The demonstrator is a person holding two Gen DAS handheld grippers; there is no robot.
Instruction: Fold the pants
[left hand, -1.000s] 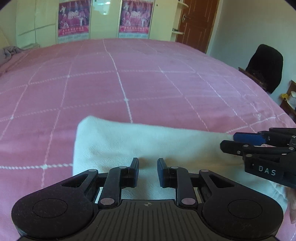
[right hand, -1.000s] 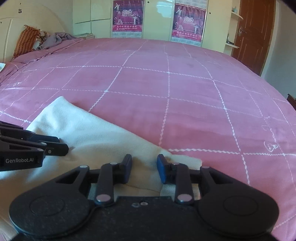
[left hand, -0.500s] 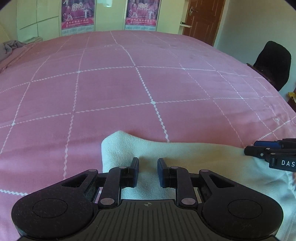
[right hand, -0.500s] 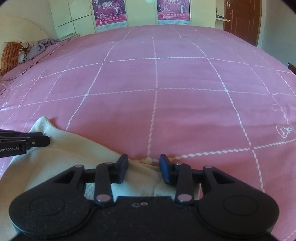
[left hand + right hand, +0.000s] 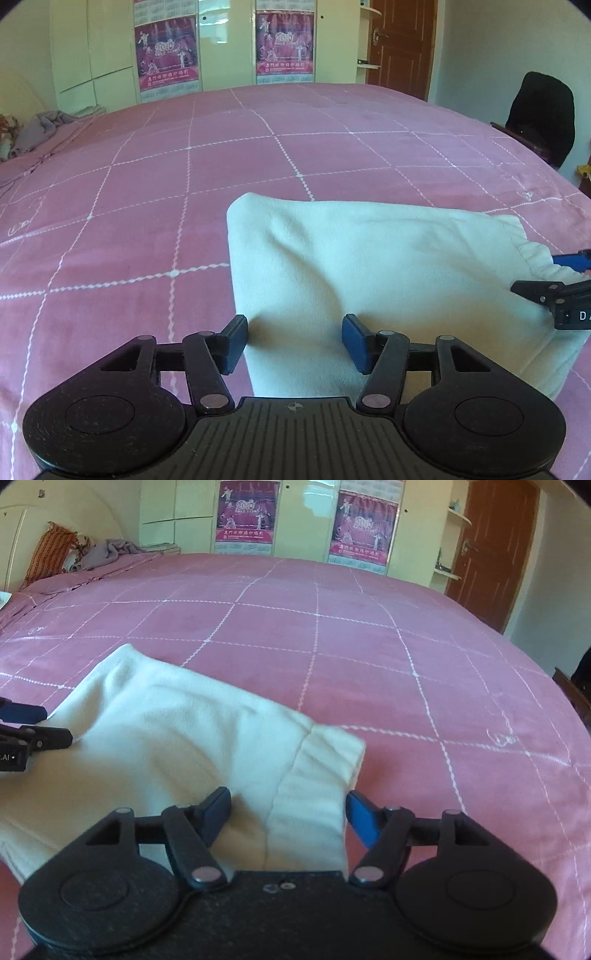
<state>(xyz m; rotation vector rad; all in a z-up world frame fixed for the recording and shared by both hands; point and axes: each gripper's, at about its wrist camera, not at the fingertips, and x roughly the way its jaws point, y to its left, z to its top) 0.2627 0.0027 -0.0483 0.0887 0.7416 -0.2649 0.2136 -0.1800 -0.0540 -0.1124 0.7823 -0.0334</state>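
Note:
The cream-white pants (image 5: 369,266) lie folded on the pink bedspread (image 5: 147,184); they also show in the right wrist view (image 5: 177,746). My left gripper (image 5: 294,338) is open, its jaws wide apart over the folded bundle's left near edge. My right gripper (image 5: 288,816) is open over the right end, where the waistband (image 5: 325,760) shows. Each gripper's tip shows at the edge of the other's view: the right one (image 5: 554,284) and the left one (image 5: 29,727). Neither holds cloth.
The pink bedspread with white grid lines stretches far ahead. A black chair (image 5: 543,110) stands at the bed's right side. A grey blanket and pillows (image 5: 92,554) lie at the head end. Wardrobe doors with posters (image 5: 284,40) and a brown door (image 5: 495,550) are behind.
Both grippers were shut on the pants' edge and carried it forward. Now both have opened and let go, and the pants rest folded on the bed.

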